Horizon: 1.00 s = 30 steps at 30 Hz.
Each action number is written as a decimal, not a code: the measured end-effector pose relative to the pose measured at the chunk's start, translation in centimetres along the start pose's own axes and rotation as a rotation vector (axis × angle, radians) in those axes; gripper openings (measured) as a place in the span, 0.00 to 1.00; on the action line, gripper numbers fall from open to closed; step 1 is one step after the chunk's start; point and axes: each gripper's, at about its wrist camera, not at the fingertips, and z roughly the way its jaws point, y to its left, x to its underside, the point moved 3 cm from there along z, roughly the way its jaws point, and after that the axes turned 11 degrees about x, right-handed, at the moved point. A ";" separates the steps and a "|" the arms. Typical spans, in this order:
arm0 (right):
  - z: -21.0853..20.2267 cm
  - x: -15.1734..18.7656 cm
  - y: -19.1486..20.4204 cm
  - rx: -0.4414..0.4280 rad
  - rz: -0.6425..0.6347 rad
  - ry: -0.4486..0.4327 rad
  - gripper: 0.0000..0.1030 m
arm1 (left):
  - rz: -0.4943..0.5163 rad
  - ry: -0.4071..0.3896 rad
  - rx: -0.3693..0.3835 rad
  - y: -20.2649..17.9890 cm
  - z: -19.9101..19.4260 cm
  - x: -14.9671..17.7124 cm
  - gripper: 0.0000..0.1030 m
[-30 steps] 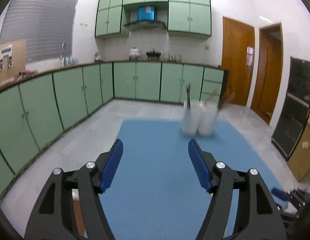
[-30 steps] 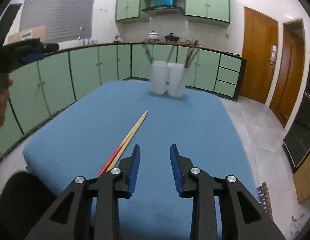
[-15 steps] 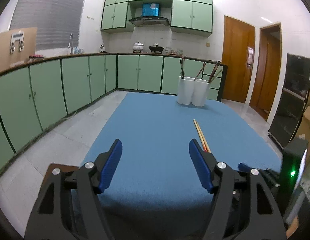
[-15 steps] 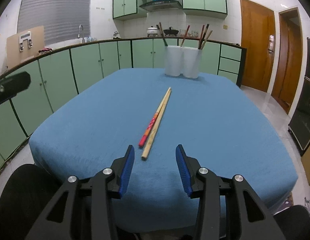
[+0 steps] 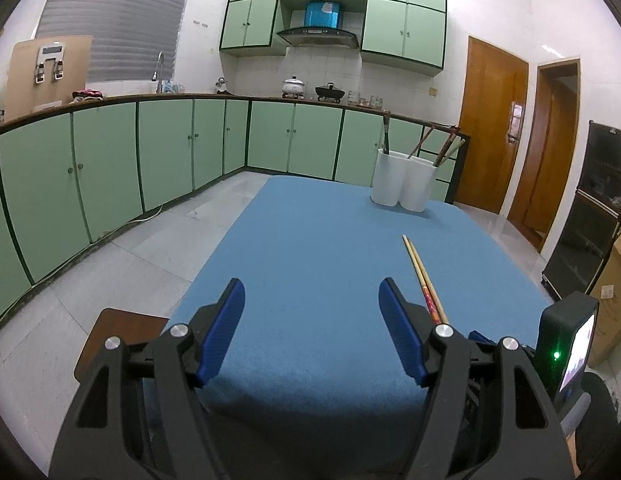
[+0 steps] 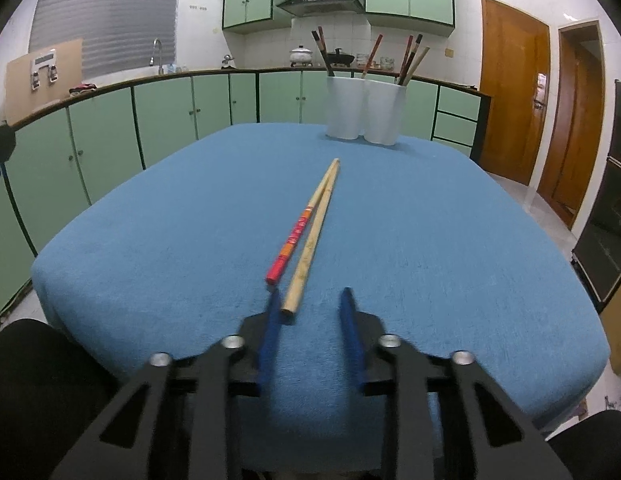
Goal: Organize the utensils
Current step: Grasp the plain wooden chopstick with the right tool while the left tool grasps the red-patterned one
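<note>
Two chopsticks lie side by side on the blue table cloth (image 6: 170,220): a plain wooden one (image 6: 312,236) and one with a red end (image 6: 296,236). My right gripper (image 6: 310,294) is low at their near ends, jaws closing and blurred. The plain stick's tip sits between the fingers beside the left one, and the pads do not press on it. Two white holders (image 6: 364,108) with several chopsticks stand at the table's far edge. My left gripper (image 5: 311,292) hovers open and empty over the near left of the table (image 5: 310,220). The chopsticks (image 5: 420,272) lie to its right.
A brown stool seat (image 5: 114,332) stands off the table's near left corner. The other gripper's black unit with a green light (image 5: 566,344) is at the lower right. Green cabinets line the left and far walls. Dark knees (image 6: 30,380) show below the table's front edge.
Both grippers have come down closer to the table. The right one widened, then narrowed, and the plain chopstick's near end now lies between its fingers. The left has held still lately.
</note>
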 end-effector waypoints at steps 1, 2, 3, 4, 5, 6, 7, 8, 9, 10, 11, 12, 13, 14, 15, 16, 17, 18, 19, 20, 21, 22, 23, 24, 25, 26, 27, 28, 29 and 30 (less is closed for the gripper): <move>0.1 0.0 -0.2 0.001 0.001 0.001 0.09 | 0.000 0.002 0.003 0.0 0.0 0.0 0.66; 0.1 0.0 -0.4 0.005 0.002 0.003 0.07 | 0.001 0.005 0.006 -0.2 0.2 0.0 0.66; 0.2 0.0 -0.7 0.006 0.007 0.005 0.07 | 0.001 0.006 0.007 -0.2 0.2 0.1 0.66; 0.2 0.0 -1.1 0.010 0.012 0.007 0.07 | -0.002 0.010 0.012 -0.3 0.3 0.2 0.66; 0.2 0.0 -1.5 0.014 0.016 0.010 0.06 | -0.005 0.014 0.017 -0.5 0.5 0.2 0.66; 0.3 -0.2 -1.9 0.019 0.022 0.014 0.06 | -0.005 0.017 0.021 -0.6 0.7 0.2 0.66; 0.4 -0.2 -2.6 0.029 0.037 0.022 0.06 | -0.001 0.019 0.027 -0.9 0.9 0.3 0.66; 0.5 -0.3 -3.3 0.040 0.053 0.030 0.06 | 0.005 0.024 0.033 -1.3 1.2 0.3 0.66; 0.7 -0.3 -4.4 0.056 0.080 0.042 0.06 | 0.010 0.031 0.045 -1.7 1.6 0.4 0.65; 0.9 -0.4 -5.4 0.072 0.102 0.050 0.06 | 0.015 0.034 0.052 -2.1 1.9 0.4 0.65; 1.1 -0.4 -6.3 0.087 0.123 0.059 0.06 | 0.028 0.036 0.060 -2.7 2.3 0.5 0.65; 1.2 -0.4 -7.2 0.102 0.141 0.066 0.06 | 0.041 0.040 0.068 -3.3 2.7 0.6 0.65; 1.3 -0.3 -7.9 0.115 0.153 0.071 0.06 | 0.049 0.044 0.073 -3.8 3.1 0.9 0.65; 1.5 -0.2 -8.6 0.123 0.166 0.081 0.06 | 0.058 0.051 0.083 -4.4 3.7 1.0 0.65; 1.7 -0.2 -9.0 0.127 0.176 0.087 0.06 | 0.068 0.064 0.091 -5.1 4.4 1.3 0.65; 1.8 -0.2 -9.4 0.133 0.182 0.090 0.06 | 0.074 0.070 0.097 -5.5 4.9 1.7 0.65; 1.9 -0.2 -9.6 0.137 0.181 0.089 0.06 | 0.082 0.078 0.100 -6.0 5.7 2.1 0.65; 2.0 -0.2 -9.8 0.137 0.180 0.092 0.06 | 0.091 0.089 0.102 -6.5 6.3 2.5 0.64; 2.1 -0.3 -9.8 0.135 0.178 0.091 0.06 | 0.097 0.097 0.103 -7.0 6.9 3.0 0.64; 2.1 -0.4 -9.9 0.133 0.175 0.089 0.06 | 0.105 0.101 0.100 -7.3 7.5 3.4 0.64; 2.1 -0.4 -10.0 0.133 0.171 0.088 0.07 | 0.111 0.113 0.096 -7.6 8.2 3.9 0.64; 2.1 -0.4 -10.1 0.132 0.169 0.086 0.07 | 0.108 0.123 0.094 -7.9 8.7 4.3 0.64; 2.1 -0.3 -10.1 0.129 0.169 0.084 0.07 | 0.102 0.137 0.094 -8.0 9.2 4.5 0.64; 2.2 -0.4 -10.3 0.128 0.168 0.083 0.08 | 0.100 0.151 0.091 -8.2 9.9 5.0 0.63; 2.2 -0.4 -10.3 0.127 0.166 0.081 0.08 | 0.097 0.158 0.088 -8.4 10.3 5.2 0.63; 2.2 -0.3 -10.4 0.125 0.165 0.077 0.08 | 0.095 0.164 0.090 -8.5 10.6 5.3 0.63; 2.2 -0.4 -10.3 0.124 0.165 0.077 0.09 | 0.102 0.164 0.088 -8.8 10.9 5.5 0.63; 2.2 -0.4 -10.3 0.124 0.162 0.076 0.09 | 0.112 0.162 0.085 -8.9 11.1 5.6 0.63; 2.1 -0.3 -10.4 0.125 0.160 0.074 0.10 | 0.121 0.168 0.085 -9.2 11.4 5.7 0.63; 2.1 -0.3 -10.4 0.123 0.162 0.074 0.11 | 0.121 0.173 0.088 -9.3 11.7 5.9 0.63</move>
